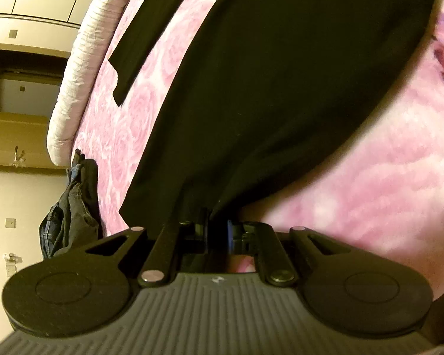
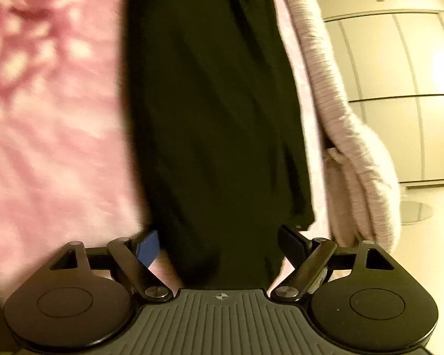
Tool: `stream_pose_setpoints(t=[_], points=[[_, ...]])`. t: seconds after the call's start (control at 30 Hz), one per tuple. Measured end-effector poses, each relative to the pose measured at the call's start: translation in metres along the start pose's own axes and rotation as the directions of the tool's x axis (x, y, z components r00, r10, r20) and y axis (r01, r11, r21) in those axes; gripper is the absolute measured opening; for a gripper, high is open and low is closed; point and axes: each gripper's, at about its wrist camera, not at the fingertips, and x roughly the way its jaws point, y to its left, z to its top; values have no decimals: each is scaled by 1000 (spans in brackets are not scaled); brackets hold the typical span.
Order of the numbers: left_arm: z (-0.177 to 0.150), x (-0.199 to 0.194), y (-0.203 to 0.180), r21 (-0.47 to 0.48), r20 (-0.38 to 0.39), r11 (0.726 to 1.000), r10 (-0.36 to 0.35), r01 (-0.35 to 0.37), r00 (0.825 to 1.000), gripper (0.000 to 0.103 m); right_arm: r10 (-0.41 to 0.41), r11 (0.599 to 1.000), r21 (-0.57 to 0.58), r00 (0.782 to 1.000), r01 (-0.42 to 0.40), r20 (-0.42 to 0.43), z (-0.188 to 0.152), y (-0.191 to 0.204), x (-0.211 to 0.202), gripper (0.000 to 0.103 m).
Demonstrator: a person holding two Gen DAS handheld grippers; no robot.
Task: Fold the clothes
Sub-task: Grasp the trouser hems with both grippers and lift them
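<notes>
A black garment (image 1: 266, 82) lies spread on a pink rose-patterned blanket (image 1: 370, 192). Its near edge gathers into my left gripper (image 1: 217, 226), whose fingers are shut on the cloth. A long black sleeve or strap (image 1: 142, 32) lies apart to the left on the blanket. In the right wrist view the same black garment (image 2: 216, 118) runs straight ahead. My right gripper (image 2: 222, 245) stands open, its blue-padded left finger and black right finger on either side of the garment's near end.
A pale ribbed bed edge (image 1: 74, 68) borders the blanket (image 2: 44, 118); it shows again as a ribbed edge (image 2: 352, 136) in the right wrist view. Crumpled blue jeans (image 1: 71, 210) hang at the bed's edge. Cream cupboards and walls (image 2: 399, 74) lie beyond.
</notes>
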Motion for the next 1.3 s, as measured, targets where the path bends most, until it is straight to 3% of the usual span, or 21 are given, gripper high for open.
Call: stream_pose_setpoints(t=[0.1, 0.17, 0.27, 0.4, 0.47, 0.7, 1.03, 1.17, 1.3], points=[[3, -1, -1, 7, -15, 1000, 7, -7, 1000, 9, -14, 1000, -4, 1000, 14, 1, -12, -3, 8, 80], [4, -3, -1, 10, -21, 1000, 12, -12, 1000, 8, -16, 1000, -13, 1000, 16, 1, -20, -4, 13, 63], [6, -5, 0, 16, -27, 1000, 17, -17, 999, 8, 18, 1000, -13, 1000, -18, -16, -28, -7, 15, 50], [7, -9, 4, 17, -30, 1000, 22, -22, 999, 5, 63, 998, -12, 997, -63, -39, -39, -10, 18, 14], [7, -16, 7, 18, -24, 999, 33, -33, 999, 5, 82, 997, 1, 996, -82, -42, -41, -17, 18, 6], [5, -63, 39, -2, -7, 997, 72, -72, 997, 4, 116, 992, 52, 993, -115, -16, -32, -65, -2, 3], [-5, -153, 85, -32, -39, 993, 111, -112, 993, 4, 187, 979, 79, 981, -190, 48, -28, -112, -86, 2], [15, -150, 133, -22, -19, 992, 127, -127, 992, 4, 242, 968, 51, 968, -245, 59, -19, -150, -86, 2], [55, -126, 195, -9, 2, 994, 109, -109, 994, 4, 260, 965, 22, 964, -261, 49, 0, -197, -68, 2]])
